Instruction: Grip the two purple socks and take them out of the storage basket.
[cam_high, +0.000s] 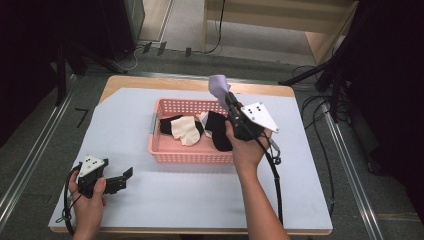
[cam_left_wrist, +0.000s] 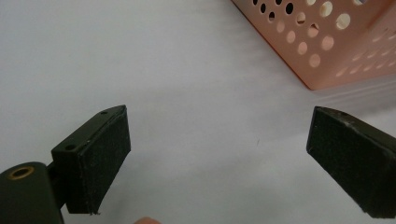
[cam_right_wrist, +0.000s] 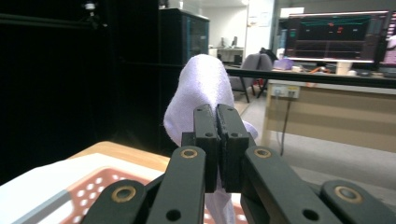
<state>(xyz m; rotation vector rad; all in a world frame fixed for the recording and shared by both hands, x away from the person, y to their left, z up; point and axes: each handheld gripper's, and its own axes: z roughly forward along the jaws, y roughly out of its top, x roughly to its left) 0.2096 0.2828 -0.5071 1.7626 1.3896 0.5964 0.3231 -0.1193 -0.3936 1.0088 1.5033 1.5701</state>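
Note:
A pink perforated basket (cam_high: 165, 150) sits mid-table and holds black socks (cam_high: 218, 129) and a cream sock (cam_high: 185, 130). My right gripper (cam_high: 229, 98) is raised over the basket's far right corner, shut on a lilac sock (cam_high: 218, 87) that sticks up past the jaws. In the right gripper view the lilac sock (cam_right_wrist: 201, 84) rises behind the closed fingertips (cam_right_wrist: 205, 121), with the basket's rim (cam_right_wrist: 93, 186) below. My left gripper (cam_high: 125, 176) rests low at the table's near left, open and empty. Its pads (cam_left_wrist: 100, 158) stand wide apart above the white cover, and the basket's corner (cam_left_wrist: 322, 51) is ahead to the right.
A white sheet (cam_high: 150, 200) covers the wooden table (cam_high: 150, 81). Cables (cam_high: 320, 115) trail on the floor to the right, and dark stands (cam_high: 65, 60) flank the table. In the right gripper view, desks and monitors (cam_right_wrist: 336, 37) stand in the room beyond.

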